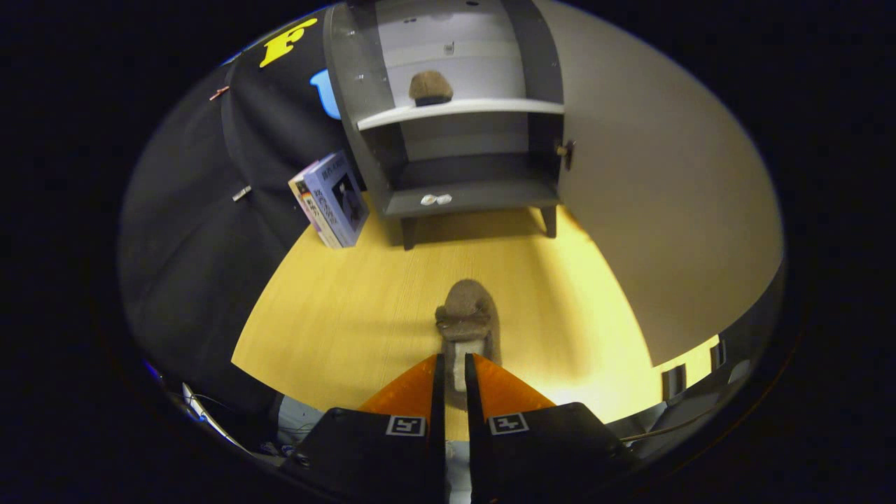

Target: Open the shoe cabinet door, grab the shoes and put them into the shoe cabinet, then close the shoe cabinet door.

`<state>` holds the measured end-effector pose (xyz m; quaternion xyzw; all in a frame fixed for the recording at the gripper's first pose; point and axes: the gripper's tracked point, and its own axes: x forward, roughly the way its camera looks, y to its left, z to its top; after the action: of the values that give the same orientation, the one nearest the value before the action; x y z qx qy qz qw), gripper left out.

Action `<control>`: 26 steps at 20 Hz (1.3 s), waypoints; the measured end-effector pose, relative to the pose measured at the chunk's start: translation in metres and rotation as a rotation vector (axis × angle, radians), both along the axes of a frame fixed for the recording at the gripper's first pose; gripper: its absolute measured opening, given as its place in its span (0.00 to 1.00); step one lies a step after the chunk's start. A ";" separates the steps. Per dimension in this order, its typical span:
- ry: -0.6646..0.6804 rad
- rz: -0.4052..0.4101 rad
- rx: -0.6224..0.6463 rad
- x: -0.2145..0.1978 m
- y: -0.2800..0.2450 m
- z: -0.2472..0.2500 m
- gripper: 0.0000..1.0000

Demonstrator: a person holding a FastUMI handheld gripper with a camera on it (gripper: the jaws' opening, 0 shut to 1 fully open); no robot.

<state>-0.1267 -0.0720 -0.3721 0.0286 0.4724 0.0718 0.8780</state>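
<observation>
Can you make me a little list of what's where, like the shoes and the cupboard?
cabinet: door open, on the wooden table
first shoe: on the cabinet's upper shelf
second shoe: on the table, heel end between the jaws
gripper: jaws nearly closed, gripping the second shoe's heel
books: leaning left of the cabinet

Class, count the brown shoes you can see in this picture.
2. One shoe on the shelf inside the open cabinet; one shoe on the table, its heel between the fingers of the closed claw.
</observation>
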 end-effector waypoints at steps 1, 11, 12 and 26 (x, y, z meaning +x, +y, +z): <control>0.021 0.001 -0.008 0.002 0.004 -0.014 0.18; 0.165 -0.038 -0.061 0.024 0.022 -0.125 0.18; 0.170 -0.037 -0.069 0.027 0.022 -0.132 0.18; -0.089 0.001 -0.111 0.087 0.029 -0.159 0.23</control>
<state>-0.0400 -0.0434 -0.5308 -0.0233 0.4360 0.0471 0.8984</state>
